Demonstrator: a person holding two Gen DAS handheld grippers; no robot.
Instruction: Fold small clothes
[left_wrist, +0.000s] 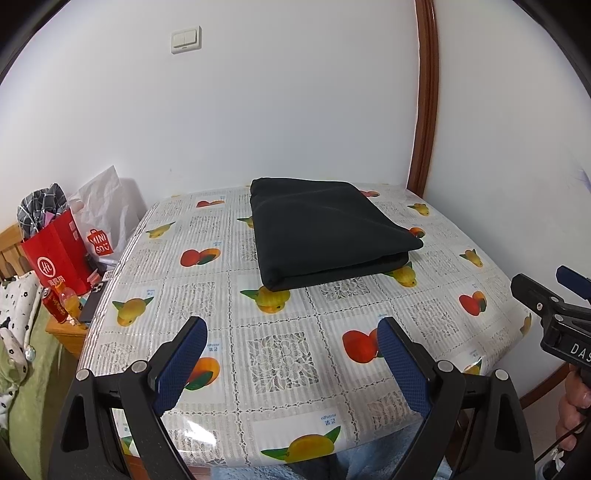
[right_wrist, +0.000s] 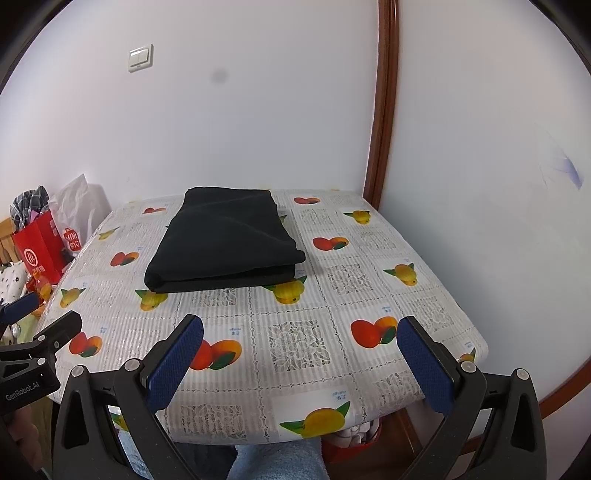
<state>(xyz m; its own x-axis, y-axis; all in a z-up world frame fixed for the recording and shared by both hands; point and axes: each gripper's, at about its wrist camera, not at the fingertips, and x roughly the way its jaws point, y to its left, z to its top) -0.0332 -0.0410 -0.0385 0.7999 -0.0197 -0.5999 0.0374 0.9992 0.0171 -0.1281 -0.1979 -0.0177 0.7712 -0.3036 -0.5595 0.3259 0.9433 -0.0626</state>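
1 folded black garment (left_wrist: 328, 236), 2 grippers wide.

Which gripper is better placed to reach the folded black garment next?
Slightly the left gripper, though it's close. The black garment lies almost straight ahead of it, but up-left of the right gripper. Both are open and empty above the table's near edge.

Black garment (left_wrist: 325, 236); fruit-patterned tablecloth (left_wrist: 280, 347); blue fingers (left_wrist: 184, 363).

"MINISO" on white bag (left_wrist: 100, 242)
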